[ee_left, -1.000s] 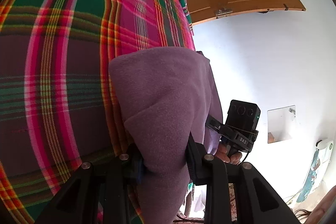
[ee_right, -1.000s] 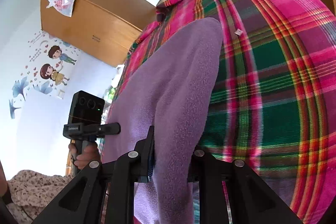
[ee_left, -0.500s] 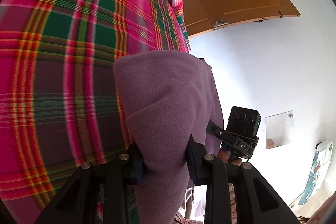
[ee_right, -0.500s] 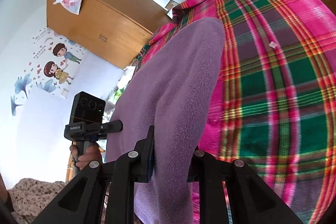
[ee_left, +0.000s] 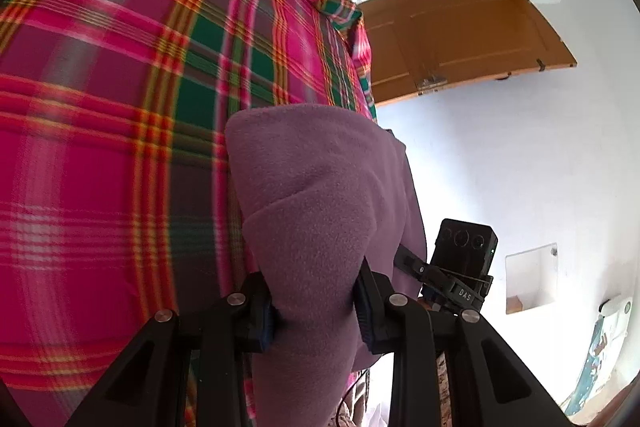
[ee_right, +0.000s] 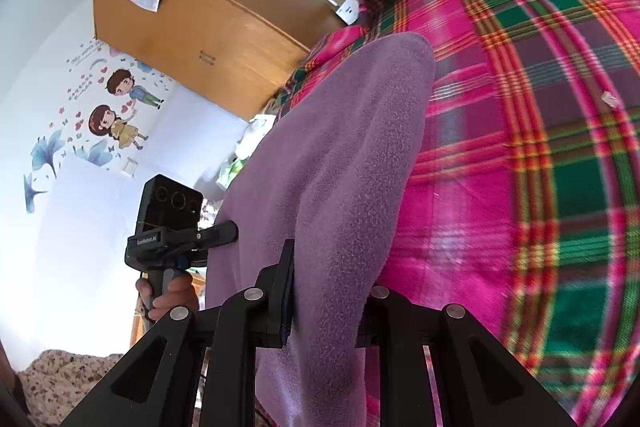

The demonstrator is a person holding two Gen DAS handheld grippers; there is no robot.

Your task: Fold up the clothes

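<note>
Mid-fold, w/ both grippers up off the bed: the left gripper [ee_left: 316, 301] and right gripper [ee_right: 328, 293] each clamp a bunched edge of the purple fleece [ee_left: 320, 195], jaws narrow and pinched on cloth in both wrist views. The fleece hangs between the two tools, held above the plaid sheet [ee_left: 120, 147]; whether its lower part touches the sheet can't be told. Progress, as a judgement: grasp done, garment lifted, but no finished fold visible yet; carrying one edge over, laying it down and smoothing all appear left to do. Fleece is thick, nappy, matte, rounding into soft lobes w/ one fat crease near the left jaws, so it likely folds bulky, not crisp. Sheet is thin woven cotton-type check in pink, green, orange, lying fairly flat. Bkgd: a wooden door [ee_left: 460, 35] on one side, a wooden cabinet [ee_right: 192, 23] and cartoon wall stickers [ee_right: 116, 107] on the other. A hand [ee_right: 168, 297] grips the left tool's handle.
</note>
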